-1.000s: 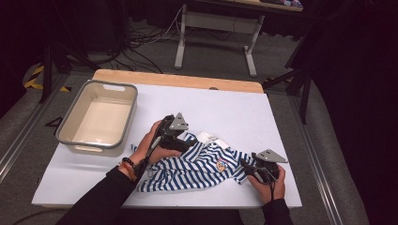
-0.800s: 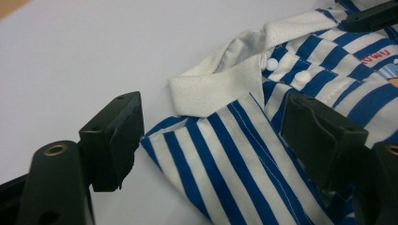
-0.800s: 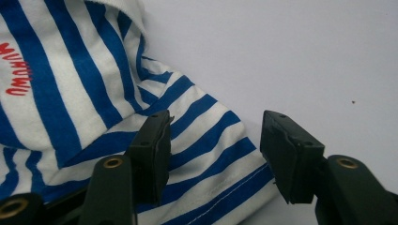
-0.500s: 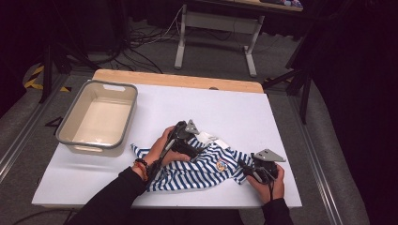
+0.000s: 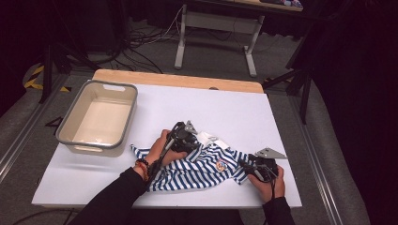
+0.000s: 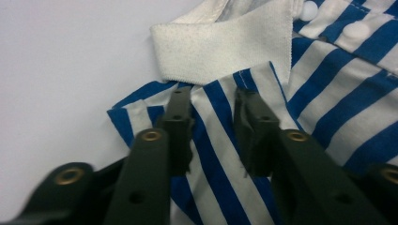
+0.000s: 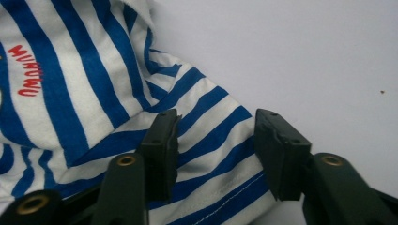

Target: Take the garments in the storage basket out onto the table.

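Note:
A blue-and-white striped shirt (image 5: 206,164) with a white collar (image 6: 225,47) lies spread near the table's front edge. My left gripper (image 5: 196,144) rests on its shoulder just below the collar. Its jaws (image 6: 213,112) have just been closing, and a flat strip of striped cloth lies in the narrow gap left between them. At the shirt's right end my right gripper (image 5: 245,166) straddles the sleeve hem. These jaws (image 7: 216,126) have also been closing but still stand wide, with the sleeve (image 7: 211,140) loose between the pads. Red lettering (image 7: 26,70) marks the chest.
A grey-rimmed cream tub (image 5: 130,117) stands at the left of the white table (image 5: 225,108). The table's wooden far edge (image 5: 178,79) lies behind, with cables and a metal stand on the floor beyond. Both forearms come in from the bottom.
My left gripper has moved right and down from the shirt's left side onto the shoulder by the collar. The shirt's left part now lies flatter. The right hand has stayed put.

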Demonstrator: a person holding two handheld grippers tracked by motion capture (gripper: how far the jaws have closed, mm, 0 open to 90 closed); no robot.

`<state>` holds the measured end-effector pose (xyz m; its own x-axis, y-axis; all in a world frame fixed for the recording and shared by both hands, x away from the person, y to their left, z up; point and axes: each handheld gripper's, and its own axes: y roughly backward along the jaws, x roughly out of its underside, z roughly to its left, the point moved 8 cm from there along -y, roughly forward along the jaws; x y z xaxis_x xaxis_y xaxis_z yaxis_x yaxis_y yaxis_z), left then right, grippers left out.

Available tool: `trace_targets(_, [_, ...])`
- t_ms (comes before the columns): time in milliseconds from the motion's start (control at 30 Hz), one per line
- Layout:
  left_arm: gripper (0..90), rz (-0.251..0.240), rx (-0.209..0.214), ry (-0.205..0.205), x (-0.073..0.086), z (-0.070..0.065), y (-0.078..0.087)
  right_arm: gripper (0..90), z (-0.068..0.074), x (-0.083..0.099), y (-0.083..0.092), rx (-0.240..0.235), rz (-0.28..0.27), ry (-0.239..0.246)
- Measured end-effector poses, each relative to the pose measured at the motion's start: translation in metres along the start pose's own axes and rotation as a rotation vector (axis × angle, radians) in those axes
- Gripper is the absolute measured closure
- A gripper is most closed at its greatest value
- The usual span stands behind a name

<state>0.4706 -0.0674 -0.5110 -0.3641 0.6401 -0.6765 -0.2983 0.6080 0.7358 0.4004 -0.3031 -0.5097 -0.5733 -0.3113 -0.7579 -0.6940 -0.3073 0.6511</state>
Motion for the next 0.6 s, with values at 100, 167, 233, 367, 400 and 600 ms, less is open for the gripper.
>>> trace_targets(100, [87.3, -0.009, 0.007, 0.008, 0.001, 0.001, 0.002, 76.7, 0.001, 0.000, 0.001, -0.013, -0.007, 0.010])
trace_targets(167, [89.1, -0.028, -0.014, 0.009, 0.001, 0.003, 0.005, 85.4, 0.000, 0.000, 0.002, -0.006, -0.010, 0.001])
trace_targets(233, [89.3, -0.043, -0.038, -0.013, 0.000, 0.005, 0.009, 88.9, -0.002, 0.000, 0.003, -0.004, -0.022, 0.003])
trace_targets(367, [89.4, -0.116, -0.076, -0.001, -0.003, 0.011, 0.028, 89.3, -0.003, -0.004, 0.006, 0.033, -0.065, 0.020])
trace_targets(400, [89.4, -0.127, -0.084, -0.003, -0.003, 0.013, 0.033, 89.3, -0.003, -0.006, 0.008, 0.045, -0.076, 0.026])
trace_targets(600, [89.9, -0.182, -0.115, -0.012, 0.002, 0.017, 0.057, 89.3, -0.008, -0.010, 0.015, 0.065, -0.116, 0.007])
